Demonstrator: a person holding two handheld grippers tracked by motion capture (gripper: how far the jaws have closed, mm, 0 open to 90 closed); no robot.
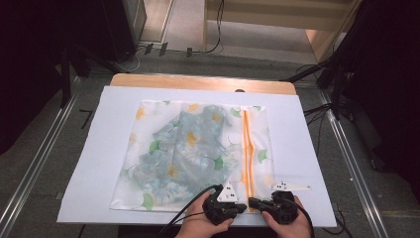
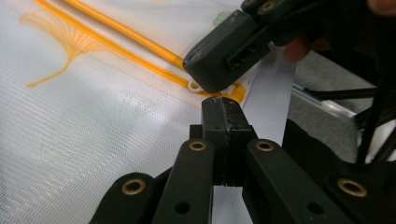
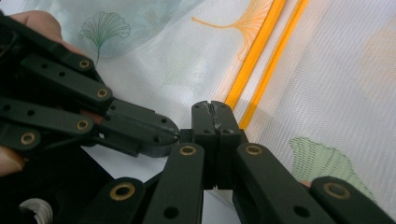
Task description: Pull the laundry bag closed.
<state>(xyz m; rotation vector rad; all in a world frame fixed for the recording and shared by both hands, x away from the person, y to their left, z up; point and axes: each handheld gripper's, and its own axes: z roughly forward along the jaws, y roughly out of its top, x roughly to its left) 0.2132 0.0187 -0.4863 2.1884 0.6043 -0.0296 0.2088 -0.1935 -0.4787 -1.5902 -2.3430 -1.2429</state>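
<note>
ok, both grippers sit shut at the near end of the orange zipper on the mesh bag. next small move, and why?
Probably open the right gripper slightly and close it on the white zipper pull. Both it and the left gripper are shut at the zipper's near end, tips almost meeting, and neither visibly clamps the mesh bag.

No legible text, label, brand, number or sign in any view. Mesh laundry bag (image 1: 193, 153) carries printed ginkgo-leaf pattern only, no lettering; gripper bodies unmarked.
</note>
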